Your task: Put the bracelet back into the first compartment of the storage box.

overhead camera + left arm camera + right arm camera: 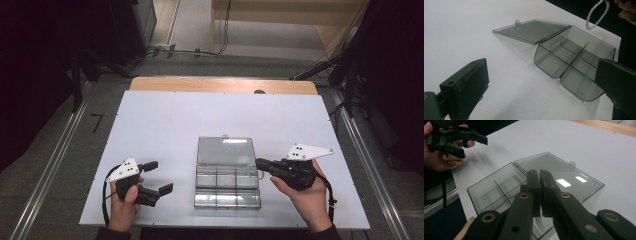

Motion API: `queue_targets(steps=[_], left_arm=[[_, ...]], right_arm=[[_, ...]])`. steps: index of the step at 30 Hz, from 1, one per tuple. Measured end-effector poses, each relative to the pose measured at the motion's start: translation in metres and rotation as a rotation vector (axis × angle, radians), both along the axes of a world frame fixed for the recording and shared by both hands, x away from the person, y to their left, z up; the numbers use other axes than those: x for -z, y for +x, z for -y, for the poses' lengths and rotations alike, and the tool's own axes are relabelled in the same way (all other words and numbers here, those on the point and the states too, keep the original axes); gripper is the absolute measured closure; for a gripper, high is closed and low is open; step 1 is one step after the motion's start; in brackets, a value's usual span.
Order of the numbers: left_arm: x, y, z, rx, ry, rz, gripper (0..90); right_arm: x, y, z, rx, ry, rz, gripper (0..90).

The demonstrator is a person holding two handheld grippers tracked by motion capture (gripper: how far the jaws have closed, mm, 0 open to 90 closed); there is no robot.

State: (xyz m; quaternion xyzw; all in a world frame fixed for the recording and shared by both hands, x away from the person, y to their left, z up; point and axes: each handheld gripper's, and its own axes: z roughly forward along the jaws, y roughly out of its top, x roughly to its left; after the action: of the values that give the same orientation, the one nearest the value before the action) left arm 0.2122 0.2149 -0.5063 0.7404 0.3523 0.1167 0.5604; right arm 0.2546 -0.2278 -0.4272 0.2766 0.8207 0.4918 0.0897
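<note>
The clear compartment box (227,186) is lying open at the table's (165,125) near-centre, its lid (225,150) folded flat toward twelve o'clock. The right gripper (260,163), jaws pressed together on nothing, is hovering at the box's three o'clock edge. The left gripper (159,177) is waiting at nine o'clock with its jaws apart, also empty. Judging by this, the compartments (all empty) are being approached; next, the right tips likely need lowering toward the lid or a divider.
</note>
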Motion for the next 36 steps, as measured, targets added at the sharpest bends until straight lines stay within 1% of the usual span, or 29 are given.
queue_targets(steps=[10, 19, 34, 36], left_arm=[[0.000, -0.001, 0.004, 0.008, -0.002, 0.003, 0.0], [0.000, -0.001, 0.003, 0.009, -0.003, 0.003, 0.0], [0.000, -0.001, 0.002, 0.009, -0.007, 0.003, 0.0], [0.000, -0.001, 0.002, 0.009, -0.009, 0.003, 0.0]], right_arm=[[0.001, -0.001, -0.016, -0.033, -0.014, 0.001, 85.6], [0.000, -0.001, -0.027, -0.051, -0.014, 0.002, 85.6], [0.002, 0.000, -0.046, -0.088, -0.009, -0.008, 85.5], [0.002, 0.000, -0.048, -0.092, -0.008, -0.003, 85.6]])
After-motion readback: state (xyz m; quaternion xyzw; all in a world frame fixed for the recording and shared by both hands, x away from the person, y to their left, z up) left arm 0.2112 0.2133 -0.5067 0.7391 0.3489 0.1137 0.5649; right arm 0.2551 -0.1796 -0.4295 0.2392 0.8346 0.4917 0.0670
